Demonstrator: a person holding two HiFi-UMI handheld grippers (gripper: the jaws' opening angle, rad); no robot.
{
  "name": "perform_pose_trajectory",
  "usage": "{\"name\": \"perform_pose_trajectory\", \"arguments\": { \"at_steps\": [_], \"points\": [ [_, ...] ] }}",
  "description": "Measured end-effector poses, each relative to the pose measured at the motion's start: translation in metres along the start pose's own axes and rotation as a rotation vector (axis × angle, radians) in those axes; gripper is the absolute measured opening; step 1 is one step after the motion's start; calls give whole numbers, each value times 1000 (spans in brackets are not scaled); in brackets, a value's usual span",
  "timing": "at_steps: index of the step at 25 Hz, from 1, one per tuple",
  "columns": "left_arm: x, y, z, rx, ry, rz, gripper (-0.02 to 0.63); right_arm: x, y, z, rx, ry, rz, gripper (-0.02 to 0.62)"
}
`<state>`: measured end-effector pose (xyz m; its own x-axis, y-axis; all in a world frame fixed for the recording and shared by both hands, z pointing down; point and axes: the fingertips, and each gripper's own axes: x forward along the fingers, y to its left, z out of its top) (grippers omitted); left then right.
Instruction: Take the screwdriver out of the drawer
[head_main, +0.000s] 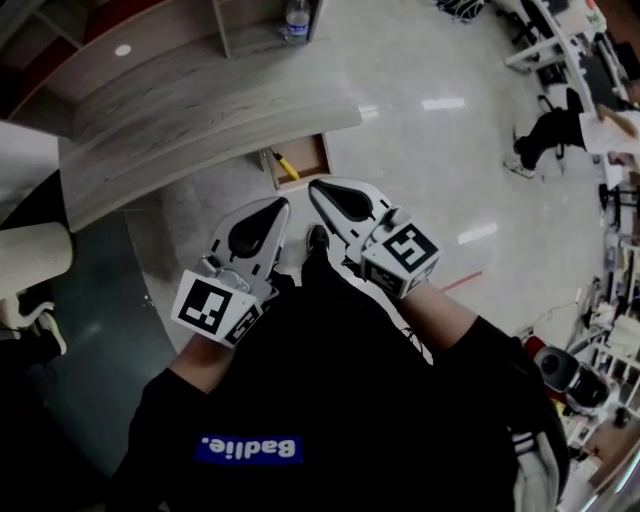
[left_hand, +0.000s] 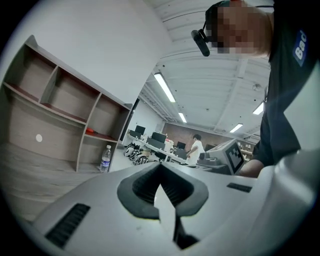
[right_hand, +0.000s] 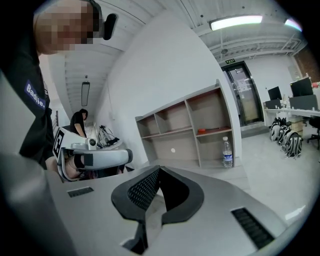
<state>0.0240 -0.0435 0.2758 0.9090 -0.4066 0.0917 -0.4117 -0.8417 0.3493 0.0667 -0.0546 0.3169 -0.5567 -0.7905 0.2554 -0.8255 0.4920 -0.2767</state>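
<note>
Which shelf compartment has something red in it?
The upper compartment at the end by the water bottle; the red item lies on its floor, others look empty.

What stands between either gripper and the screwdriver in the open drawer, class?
Nothing visible. The screwdriver lies uncovered in the open drawer. Only bare floor shows between it and the left gripper and right gripper, both shut and empty.

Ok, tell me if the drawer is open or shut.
Open. The drawer stands pulled out from under the desk, its inside exposed, with the yellow screwdriver lying in it.
</note>
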Motion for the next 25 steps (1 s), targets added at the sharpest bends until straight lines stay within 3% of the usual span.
{"name": "perform_pose_trajectory", "arguments": {
  "at_steps": [10,25],
  "points": [
    [14,34,-20,-23,2,112,-2,36,-33,-42,-60,116,52,31],
    [5,85,-45,-56,-2,193,-2,96,-68,-118,-23,241,-2,32]
  ]
}}
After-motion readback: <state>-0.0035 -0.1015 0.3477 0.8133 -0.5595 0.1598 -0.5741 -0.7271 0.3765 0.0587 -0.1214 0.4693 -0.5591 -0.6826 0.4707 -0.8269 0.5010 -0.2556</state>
